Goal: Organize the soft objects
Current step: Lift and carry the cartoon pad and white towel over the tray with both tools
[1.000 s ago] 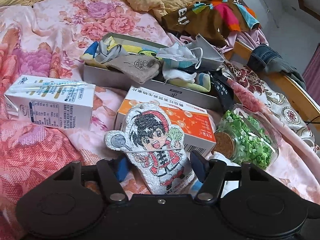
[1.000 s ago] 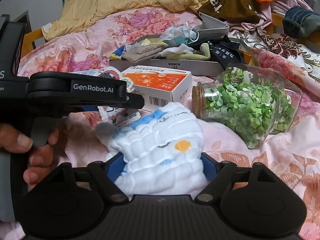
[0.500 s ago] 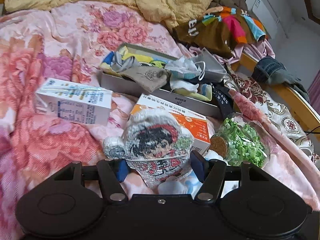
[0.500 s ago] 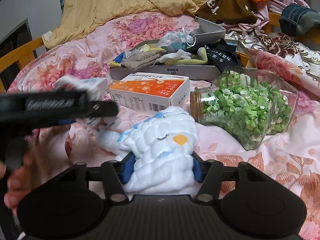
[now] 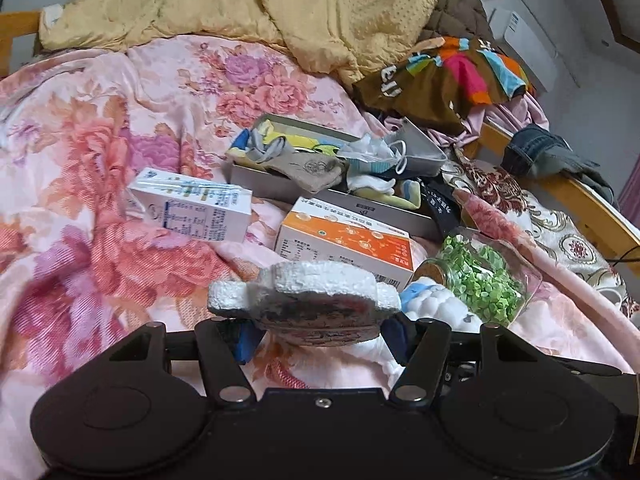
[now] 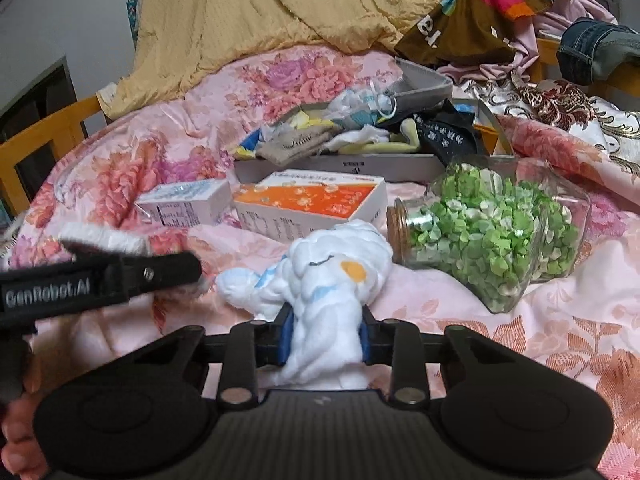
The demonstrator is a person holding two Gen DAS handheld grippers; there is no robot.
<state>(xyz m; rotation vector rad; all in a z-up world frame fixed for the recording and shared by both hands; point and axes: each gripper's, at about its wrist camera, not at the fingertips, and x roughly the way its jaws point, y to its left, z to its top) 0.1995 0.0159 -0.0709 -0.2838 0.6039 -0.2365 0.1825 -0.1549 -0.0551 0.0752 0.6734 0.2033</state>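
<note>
My left gripper (image 5: 318, 334) is shut on a flat white cartoon-figure pad (image 5: 316, 300), lifted and tilted so I see mostly its top edge. My right gripper (image 6: 325, 334) is shut on a white fluffy penguin-like cloth toy (image 6: 332, 276), which bunches between the jaws above the bed; the toy also shows in the left wrist view (image 5: 438, 304). A grey shallow box (image 5: 332, 184) full of socks, masks and cloths lies further back on the floral quilt; it also shows in the right wrist view (image 6: 344, 166).
An orange-and-white carton (image 5: 348, 244), a white milk carton (image 5: 190, 210) and a glass jar of green paper stars (image 6: 492, 232) lie on the quilt before the box. A yellow blanket (image 5: 240, 4) and piled clothes (image 5: 448, 76) lie behind. Wooden bed rail (image 5: 580, 204) at right.
My left gripper has lifted the cartoon pad and tilted it flat, pulling back from the cartons. My right gripper has closed tight on the white toy and raised it.
</note>
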